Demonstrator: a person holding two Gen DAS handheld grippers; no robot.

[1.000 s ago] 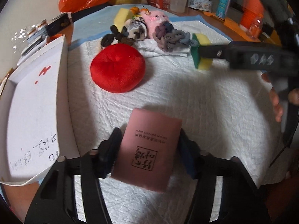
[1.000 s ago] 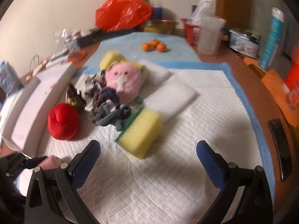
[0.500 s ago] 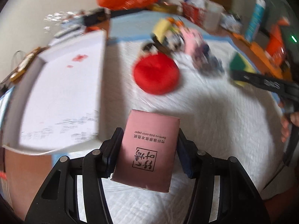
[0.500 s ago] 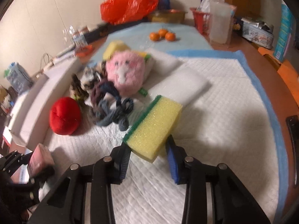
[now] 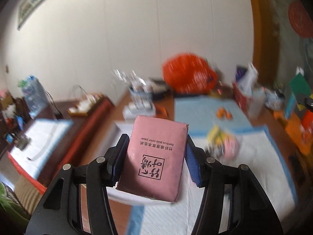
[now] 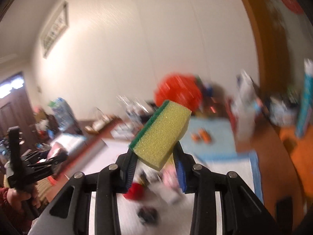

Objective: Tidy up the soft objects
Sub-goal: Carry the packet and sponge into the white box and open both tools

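white quilted pad [image 5: 254,156], cream wall [image 5: 137,39]

The pink tissue pack [image 5: 156,157] has a smooth, faintly glossy plastic wrap with dark print. The sponge [image 6: 163,134] is coarse, porous yellow foam backed by a rough green scouring layer. Both grippers (left gripper [image 5: 155,160], right gripper [image 6: 155,163]) look like matt black plastic with bright metal screws and ribbed blue pads [image 5: 192,167]. The quilted white cloth [image 5: 244,176] looks matt and soft; the orange bag [image 5: 187,75] is shiny plastic.
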